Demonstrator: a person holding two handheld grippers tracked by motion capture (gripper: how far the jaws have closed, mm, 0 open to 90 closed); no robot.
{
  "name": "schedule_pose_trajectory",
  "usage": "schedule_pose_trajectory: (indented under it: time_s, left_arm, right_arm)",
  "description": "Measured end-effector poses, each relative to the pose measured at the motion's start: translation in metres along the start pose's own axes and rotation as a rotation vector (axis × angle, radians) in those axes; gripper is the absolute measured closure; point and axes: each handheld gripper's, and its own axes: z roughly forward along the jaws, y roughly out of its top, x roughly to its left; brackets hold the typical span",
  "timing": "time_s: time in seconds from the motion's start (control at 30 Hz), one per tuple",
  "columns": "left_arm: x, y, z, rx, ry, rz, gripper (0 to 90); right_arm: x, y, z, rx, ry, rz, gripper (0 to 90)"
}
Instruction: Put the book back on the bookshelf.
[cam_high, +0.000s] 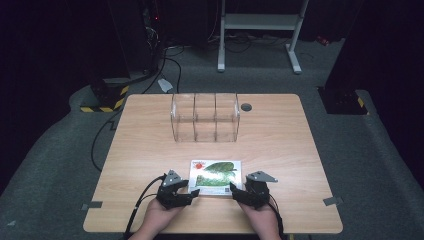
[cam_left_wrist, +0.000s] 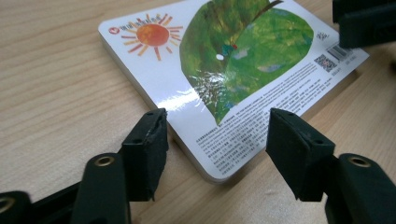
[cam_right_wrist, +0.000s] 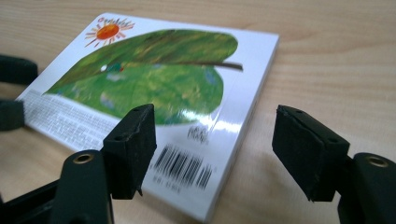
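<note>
A thick white board book (cam_high: 215, 176) with a green leaf and an orange sun on its cover lies flat on the table near the front edge. My left gripper (cam_high: 194, 192) sits at the book's near left corner, open, its jaws straddling that corner (cam_left_wrist: 219, 140). My right gripper (cam_high: 233, 191) is at the near right corner, also open, with the barcode corner of the book (cam_right_wrist: 187, 168) between its jaws. Neither jaw pair presses the book.
A clear plastic organiser (cam_high: 205, 116) with three compartments stands upright at the far middle of the wooden table (cam_high: 280, 145). A round grey cable port (cam_high: 246, 106) lies to its right. Cables and a white frame stand on the floor beyond.
</note>
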Motion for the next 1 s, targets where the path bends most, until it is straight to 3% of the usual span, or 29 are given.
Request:
schedule_pose_trajectory:
  time_s: [0.27, 0.47, 0.67, 0.8, 1.0]
  left_arm:
    - [0.003, 0.004, 0.001, -0.052, 0.024, -0.035, 39.1]
    - [0.004, 0.009, 0.013, -0.024, 0.028, -0.064, 35.4]
    - [0.007, 0.011, 0.012, -0.029, 0.039, -0.093, 36.2]
    - [0.009, 0.01, 0.011, -0.026, 0.046, -0.089, 35.5]
    - [0.008, 0.011, 0.006, -0.048, 0.045, -0.105, 35.7]
  right_arm:
    - [0.002, -0.007, -0.002, 0.026, 0.059, 0.027, 24.7]
    - [0.006, -0.01, 0.003, 0.063, 0.101, 0.019, 21.6]
    - [0.011, -0.009, 0.006, 0.063, 0.094, -0.019, 19.2]
    - [0.016, -0.009, 0.009, 0.065, 0.081, -0.049, 19.0]
    - [0.018, -0.009, 0.01, 0.066, 0.077, -0.053, 19.0]
